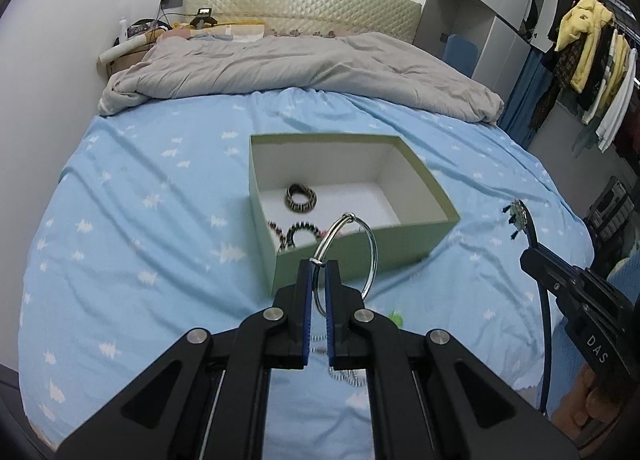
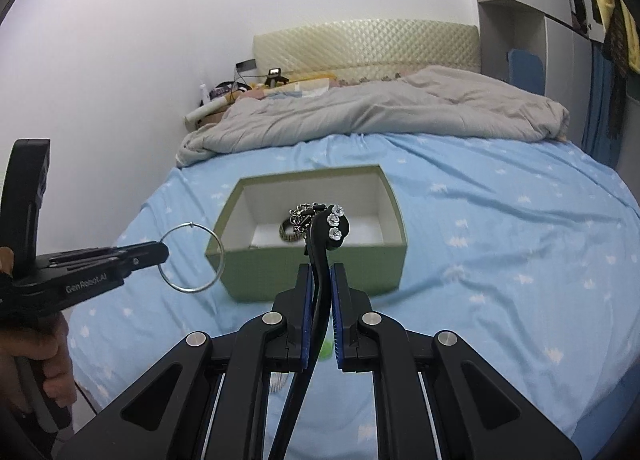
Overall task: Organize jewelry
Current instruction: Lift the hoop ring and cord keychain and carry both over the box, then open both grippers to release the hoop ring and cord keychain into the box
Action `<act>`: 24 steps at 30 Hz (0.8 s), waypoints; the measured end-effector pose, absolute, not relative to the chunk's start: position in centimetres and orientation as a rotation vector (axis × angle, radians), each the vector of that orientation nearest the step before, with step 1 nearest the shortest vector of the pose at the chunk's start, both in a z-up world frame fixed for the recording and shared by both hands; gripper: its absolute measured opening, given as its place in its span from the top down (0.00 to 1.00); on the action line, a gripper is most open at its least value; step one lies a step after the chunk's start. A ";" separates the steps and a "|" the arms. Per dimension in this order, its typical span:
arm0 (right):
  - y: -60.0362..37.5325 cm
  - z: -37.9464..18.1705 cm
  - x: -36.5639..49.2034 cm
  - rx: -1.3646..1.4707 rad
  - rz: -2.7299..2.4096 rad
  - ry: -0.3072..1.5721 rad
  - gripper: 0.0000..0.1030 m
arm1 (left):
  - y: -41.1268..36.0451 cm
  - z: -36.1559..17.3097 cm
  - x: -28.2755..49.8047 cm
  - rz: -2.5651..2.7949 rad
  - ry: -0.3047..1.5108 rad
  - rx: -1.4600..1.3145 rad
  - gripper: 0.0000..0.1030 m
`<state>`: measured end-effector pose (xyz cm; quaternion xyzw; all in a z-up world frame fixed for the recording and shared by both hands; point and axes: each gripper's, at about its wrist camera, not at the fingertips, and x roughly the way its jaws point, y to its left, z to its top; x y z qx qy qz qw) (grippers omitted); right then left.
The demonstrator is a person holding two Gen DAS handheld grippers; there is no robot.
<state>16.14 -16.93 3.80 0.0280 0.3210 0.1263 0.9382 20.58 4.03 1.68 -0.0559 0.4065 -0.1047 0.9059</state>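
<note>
A: Left gripper (image 1: 320, 264) — how are the jaws standing?

B: Narrow. The blue pads (image 1: 306, 300) are pinching a thin silver bangle (image 1: 347, 256), which is standing up out of the fingertips and leaning toward 1 o'clock. In the right wrist view the same bangle (image 2: 191, 258) is hanging in the air at 9 o'clock of the green box (image 2: 316, 272), just beside its left wall, not touching the sheet.

A: And the right gripper (image 2: 320, 276)?

B: Also nearly closed, clamping a black hairband (image 2: 320, 260) between its pads. The band is curving up toward 12 o'clock, its flowered tip (image 2: 335, 222) showing in front of the box opening. From the left wrist view the right gripper (image 1: 534, 250) is sitting at 3 o'clock, the hairband (image 1: 530, 226) arching above the blue bedsheet (image 1: 160, 180), apart from the box.

A: What is lying in the box?

B: The green box (image 1: 360, 248) is resting open on the sheet at centre. A dark beaded bracelet (image 1: 301, 198) is lying on its white floor; a second beaded piece (image 1: 296, 234) is lying against the near wall. A grey duvet (image 1: 300, 64) is bunching at 12 o'clock.
</note>
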 end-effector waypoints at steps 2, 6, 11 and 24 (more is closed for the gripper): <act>-16.8 3.8 17.6 0.053 0.263 0.656 0.93 | 4.0 1.8 21.8 -0.214 0.840 -0.119 0.95; -16.5 3.7 20.4 0.031 0.263 0.662 0.93 | 4.1 1.6 24.3 -0.210 0.855 -0.134 0.95; -15.6 2.9 24.1 0.025 0.278 0.693 0.93 | 4.6 1.0 27.7 -0.194 0.879 -0.143 0.95; -14.2 -1.2 32.5 0.018 0.301 0.839 0.92 | 4.6 -2.0 33.6 -0.183 0.957 -0.132 0.96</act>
